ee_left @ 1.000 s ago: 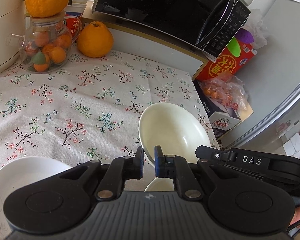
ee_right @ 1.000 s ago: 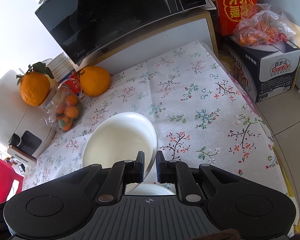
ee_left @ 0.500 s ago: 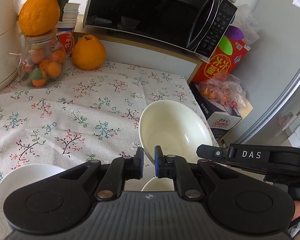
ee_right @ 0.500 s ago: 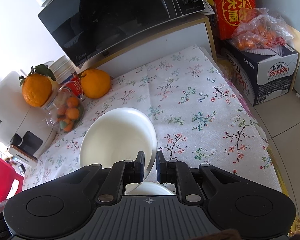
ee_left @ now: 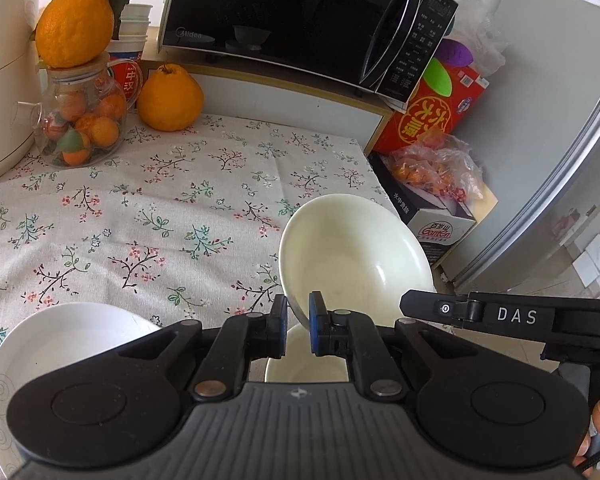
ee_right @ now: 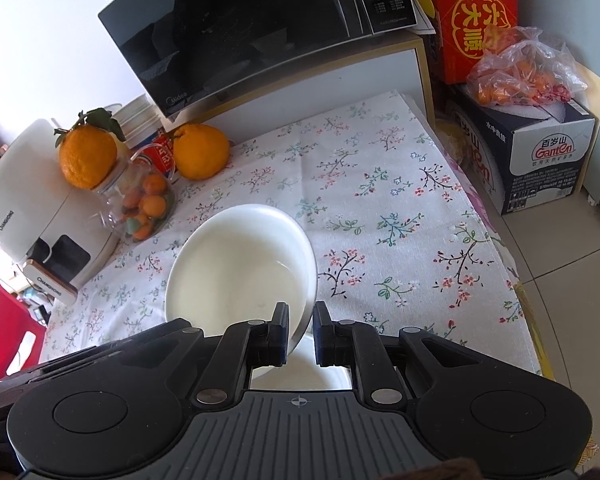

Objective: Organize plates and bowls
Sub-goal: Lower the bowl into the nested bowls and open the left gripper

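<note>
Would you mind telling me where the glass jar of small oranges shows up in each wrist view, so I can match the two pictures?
Left wrist view: the glass jar stands at upper left, a large orange on its lid.
Right wrist view: the glass jar sits at left of centre, beside the white appliance.
Shared landmark: the black microwave behind the floral tablecloth.

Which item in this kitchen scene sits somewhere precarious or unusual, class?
A large orange is balanced on the lid of the glass jar at the back of the flowered tablecloth; round fruit perched there looks liable to roll off.
</note>
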`<state>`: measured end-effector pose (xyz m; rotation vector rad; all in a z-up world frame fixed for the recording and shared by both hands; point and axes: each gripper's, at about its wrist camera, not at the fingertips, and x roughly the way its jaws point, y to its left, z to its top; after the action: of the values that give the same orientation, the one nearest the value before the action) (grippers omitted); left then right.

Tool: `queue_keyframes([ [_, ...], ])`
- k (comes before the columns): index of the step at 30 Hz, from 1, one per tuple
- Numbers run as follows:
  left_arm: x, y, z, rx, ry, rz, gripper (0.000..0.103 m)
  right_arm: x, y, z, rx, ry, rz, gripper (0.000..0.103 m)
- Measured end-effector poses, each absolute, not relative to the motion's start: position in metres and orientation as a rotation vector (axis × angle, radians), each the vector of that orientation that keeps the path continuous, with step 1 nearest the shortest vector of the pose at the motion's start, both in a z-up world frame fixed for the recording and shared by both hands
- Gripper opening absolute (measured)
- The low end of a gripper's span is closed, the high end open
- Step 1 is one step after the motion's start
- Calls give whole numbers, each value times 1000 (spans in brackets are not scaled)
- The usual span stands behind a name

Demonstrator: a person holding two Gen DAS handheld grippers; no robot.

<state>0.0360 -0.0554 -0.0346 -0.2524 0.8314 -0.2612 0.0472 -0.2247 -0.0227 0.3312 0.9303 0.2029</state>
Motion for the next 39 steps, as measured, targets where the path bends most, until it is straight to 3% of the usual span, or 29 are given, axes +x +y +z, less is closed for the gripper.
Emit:
queue_keyframes([
  [39,9,-60,-57,-192,964,-230,13,8,-206,-33,152,1027,278,16],
])
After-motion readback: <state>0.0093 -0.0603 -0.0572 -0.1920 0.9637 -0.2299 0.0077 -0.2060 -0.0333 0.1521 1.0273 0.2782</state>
